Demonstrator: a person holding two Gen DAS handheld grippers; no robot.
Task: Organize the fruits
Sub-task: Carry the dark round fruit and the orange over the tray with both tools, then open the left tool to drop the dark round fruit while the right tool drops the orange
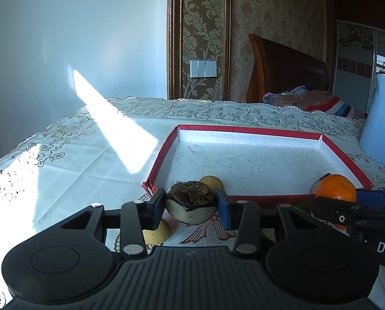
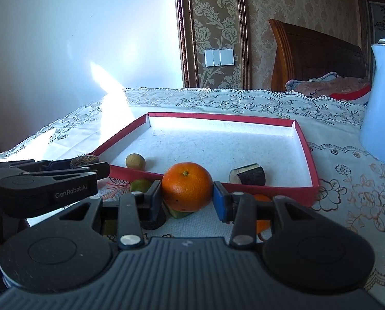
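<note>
My left gripper [image 1: 190, 202] is shut on a brown-topped, pale-bottomed fruit piece [image 1: 191, 201], held just before the near rim of the red-edged white tray [image 1: 244, 129]. My right gripper [image 2: 187, 193] is shut on an orange mandarin [image 2: 187, 190], also at the tray's near rim [image 2: 270, 188]. In the tray lie a small yellow-brown fruit [image 2: 135, 161] and a dark-skinned cut piece [image 2: 248, 175]. The mandarin also shows in the left wrist view [image 1: 335, 187]. The left gripper [image 2: 89, 166] shows at the left of the right wrist view.
On the cloth before the tray lie a yellow fruit [image 1: 157, 232], a green fruit [image 2: 139, 184], another orange fruit [image 2: 262, 222] and a green piece [image 2: 179, 213] under the mandarin. A pale blue jug [image 2: 383, 103] stands right of the tray. A bed lies behind the lace-covered table.
</note>
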